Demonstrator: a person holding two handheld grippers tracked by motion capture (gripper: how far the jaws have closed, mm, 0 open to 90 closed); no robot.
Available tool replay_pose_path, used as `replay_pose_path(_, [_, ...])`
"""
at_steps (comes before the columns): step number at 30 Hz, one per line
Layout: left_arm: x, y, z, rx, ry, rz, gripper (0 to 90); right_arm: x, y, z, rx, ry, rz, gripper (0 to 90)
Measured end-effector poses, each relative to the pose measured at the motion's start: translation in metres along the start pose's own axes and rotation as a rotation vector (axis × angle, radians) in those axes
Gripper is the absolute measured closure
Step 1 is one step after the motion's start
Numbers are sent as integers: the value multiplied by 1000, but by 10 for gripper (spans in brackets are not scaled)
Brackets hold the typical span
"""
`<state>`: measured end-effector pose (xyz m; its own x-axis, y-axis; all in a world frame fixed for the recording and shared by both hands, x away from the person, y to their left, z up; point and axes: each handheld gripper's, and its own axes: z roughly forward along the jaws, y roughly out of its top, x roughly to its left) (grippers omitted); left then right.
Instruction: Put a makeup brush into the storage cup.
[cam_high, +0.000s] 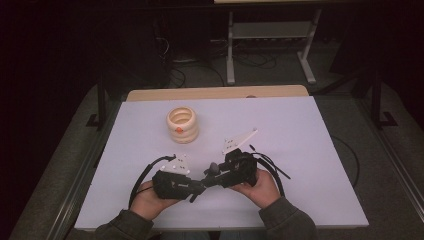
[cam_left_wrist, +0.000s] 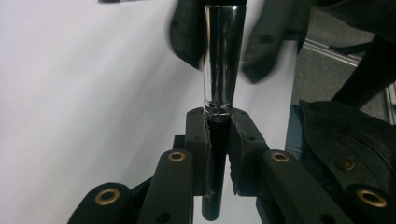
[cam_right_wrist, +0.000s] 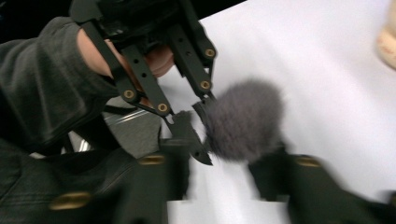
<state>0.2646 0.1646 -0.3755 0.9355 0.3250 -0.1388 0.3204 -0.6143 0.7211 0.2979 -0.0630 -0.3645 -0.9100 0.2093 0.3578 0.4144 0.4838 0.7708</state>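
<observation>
sleeves (cam_high: 125, 223): dark grey-green | tongs (cam_left_wrist: 218, 140): black, brass-coloured rivets, stitched pads | plates (cam_high: 240, 139): pale, three-cornered | cables: black

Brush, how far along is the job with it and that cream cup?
Done: the left gripper is shut on the black handle of the brush. In hand: the right gripper has its jaws open on either side of the grey bristle head, not pressing on it. Left: probably a handover or putting it in the cup, which stands apart, farther back on the table.
</observation>
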Motion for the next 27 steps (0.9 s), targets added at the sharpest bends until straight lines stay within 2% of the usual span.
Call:
replay_pose_path(1, [3, 0, -1, 13, 5, 13, 792, -1, -2, -2, -7, -2, -1, 526])
replay_pose_path(5, [8, -2, -3, -12, 15, -27, 793, -5, -14, -10, -27, -36, 24, 469])
replay_pose_path(9, [11, -3, -5, -27, 20, -71, 793, -8, -26, -18, -26, -90, 33, 454])
replay_pose_path(13, [13, -2, -5, -26, 27, -74, 793, -10, -35, -26, -40, -131, 49, 443])
replay_pose_path(18, [15, 0, -7, -35, 35, -87, 793, -10, -42, -36, -47, -186, 43, 408])
replay_pose_path(27, [29, 2, -19, -59, 51, -118, 793, -17, -59, -53, -52, -277, 76, 360])
